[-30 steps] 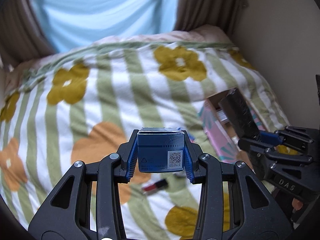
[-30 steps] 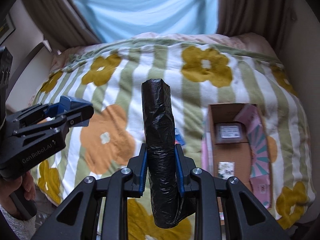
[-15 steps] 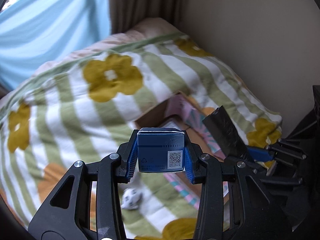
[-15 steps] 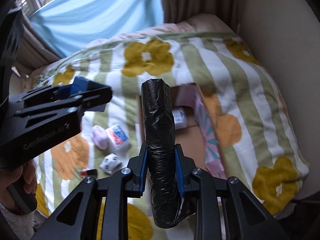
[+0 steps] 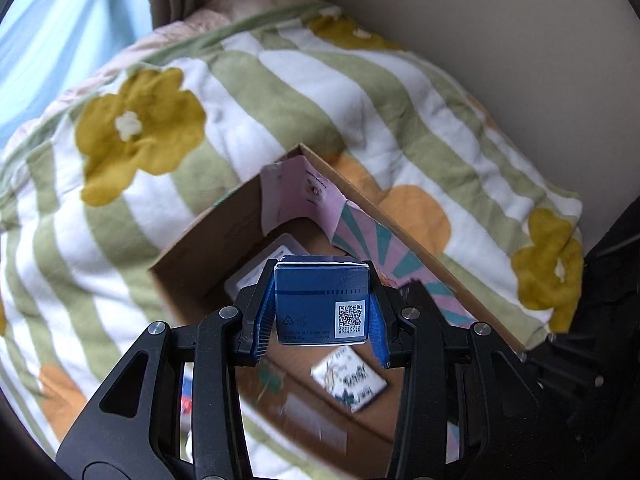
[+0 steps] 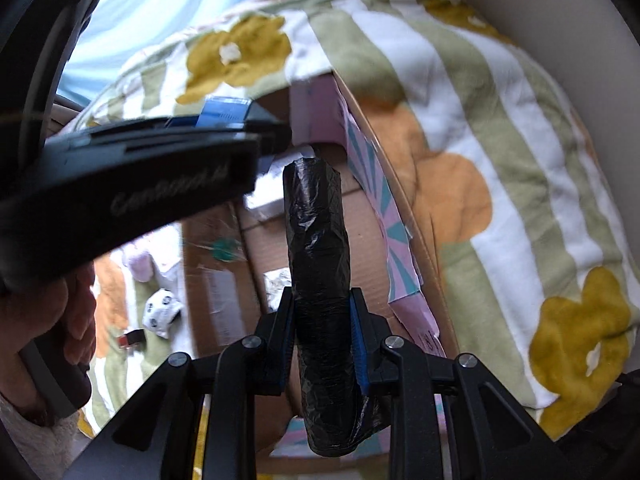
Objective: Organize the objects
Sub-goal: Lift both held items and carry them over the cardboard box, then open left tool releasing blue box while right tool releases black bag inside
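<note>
1. Bed quilt (image 5: 280,92), striped with big flowers, carried an open cardboard box (image 5: 192,264).
2. Right hand-held gripper (image 6: 322,344) was clamped on a black bag roll (image 6: 318,264), above the box.
3. Left hand-held gripper (image 5: 320,312) squeezed a blue carton (image 5: 320,304) over the box too.

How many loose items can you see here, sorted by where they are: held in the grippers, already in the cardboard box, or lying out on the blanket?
Held in grippers: 2, blue carton and black bag roll
Inside cardboard box: 2, grey-framed packet and black-and-white printed packet
On blanket: 3, spotted ball, pale pink item, red-and-black tube
Total: 7
</note>
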Available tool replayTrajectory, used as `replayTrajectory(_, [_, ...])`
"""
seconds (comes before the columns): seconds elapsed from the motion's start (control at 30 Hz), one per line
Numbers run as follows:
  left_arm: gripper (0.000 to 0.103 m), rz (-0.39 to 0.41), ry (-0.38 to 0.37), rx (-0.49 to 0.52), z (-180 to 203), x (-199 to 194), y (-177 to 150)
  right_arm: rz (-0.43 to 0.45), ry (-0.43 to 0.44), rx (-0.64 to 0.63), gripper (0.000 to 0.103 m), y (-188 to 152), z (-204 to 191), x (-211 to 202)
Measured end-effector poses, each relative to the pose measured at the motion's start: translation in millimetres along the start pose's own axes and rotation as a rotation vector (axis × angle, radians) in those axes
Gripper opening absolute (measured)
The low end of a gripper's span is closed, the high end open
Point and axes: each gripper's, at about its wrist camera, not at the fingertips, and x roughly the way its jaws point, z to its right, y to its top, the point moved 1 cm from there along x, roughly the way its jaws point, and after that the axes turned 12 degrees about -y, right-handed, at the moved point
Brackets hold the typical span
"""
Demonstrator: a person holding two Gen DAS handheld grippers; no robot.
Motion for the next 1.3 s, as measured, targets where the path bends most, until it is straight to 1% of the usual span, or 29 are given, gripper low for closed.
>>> replayTrajectory(0.1, [0.036,-0.030,0.013,0.007,-7,27,1,-0.029,0.006,0.019,0.023,0,4,18])
replayTrajectory(0.2, [0.036,-0.062,0.015,-0.004,-16,50,-1,-0.037,0.010,0.014,0.023,0,2,30])
replayTrajectory(0.4, [0.036,-0.116,0.028,0.008,-19,81,-6,-0.063,-0.015,0.023,0.023,-3,-2,50])
replayTrajectory(0.5, [0.036,-0.135,0.023,-0.010,-23,88,-6,-0.072,-0.012,0.042,0.023,-3,-1,55])
replayTrajectory(0.67, [0.036,-0.155,0.037,0.017,-22,91,-3,-0.067,-0.012,0.027,0.023,-6,-4,54])
replayTrajectory(0.73, [0.036,-0.157,0.070,0.035,-19,89,0,-0.074,-0.017,0.023,0.023,-8,-5,50])
replayTrajectory(0.77, [0.038,-0.160,0.088,0.045,-17,88,2,-0.083,-0.011,0.020,0.027,-10,-5,49])
replayTrajectory(0.8, [0.050,-0.159,0.099,0.055,-15,87,4,-0.091,-0.004,0.018,0.034,-12,-5,48])
replayTrajectory(0.83, [0.094,-0.157,0.100,0.065,-13,84,5,-0.097,0.013,0.018,0.052,-15,-5,46])
replayTrajectory(0.87, [0.100,-0.155,0.092,0.069,-12,82,7,-0.097,0.060,0.020,0.074,-19,-7,43])
replayTrajectory(0.9, [0.103,-0.136,0.072,0.072,-11,79,9,-0.091,0.095,0.022,0.084,-22,-10,40])
replayTrajectory(0.93, [0.103,-0.132,0.065,0.071,-11,77,10,-0.079,0.109,0.020,0.100,-24,-13,38])
replayTrajectory(0.97, [0.103,-0.133,0.070,0.073,-11,76,12,-0.046,0.103,0.007,0.103,-28,-18,32])
replayTrajectory(1.03, [0.103,-0.132,0.079,0.078,-11,75,15,-0.012,0.074,-0.020,0.103,-32,-24,26])
replayTrajectory(1.17, [0.103,-0.130,0.090,0.085,-11,70,18,-0.012,0.073,0.013,0.103,-36,-21,23])
replayTrajectory(1.3, [0.103,-0.123,0.086,0.082,-11,63,19,-0.020,0.070,0.046,0.103,-39,-13,20])
